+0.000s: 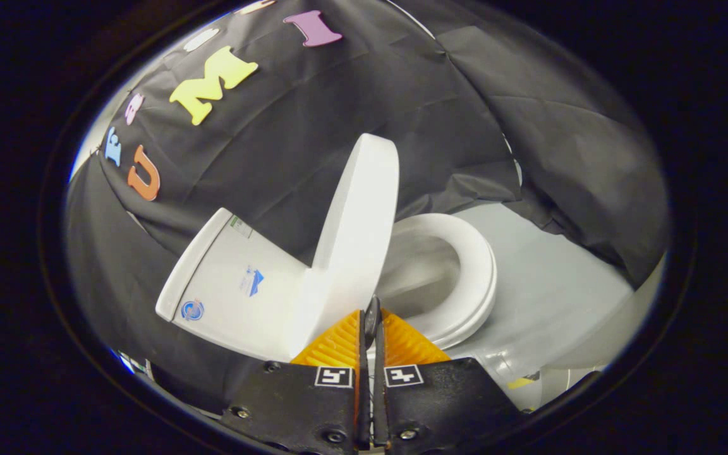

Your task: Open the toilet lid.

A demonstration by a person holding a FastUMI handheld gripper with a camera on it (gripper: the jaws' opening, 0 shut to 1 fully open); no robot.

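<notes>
Gripper (370, 328) fingers pressed together, almost no gap, nothing visibly clamped between them; tips just short of toilet lid (354, 234) lower edge. Lid raised, standing near upright at 12 o'clock from tips, not yet resting on tank (225, 284) at 10 o'clock. Seat (471, 278) down over bowl at 1–2 o'clock. Task judged mostly done; remaining, possibly a last push back toward tank. View rolled, so gripper held tilted, pointing across toilet at hinge side.
</notes>
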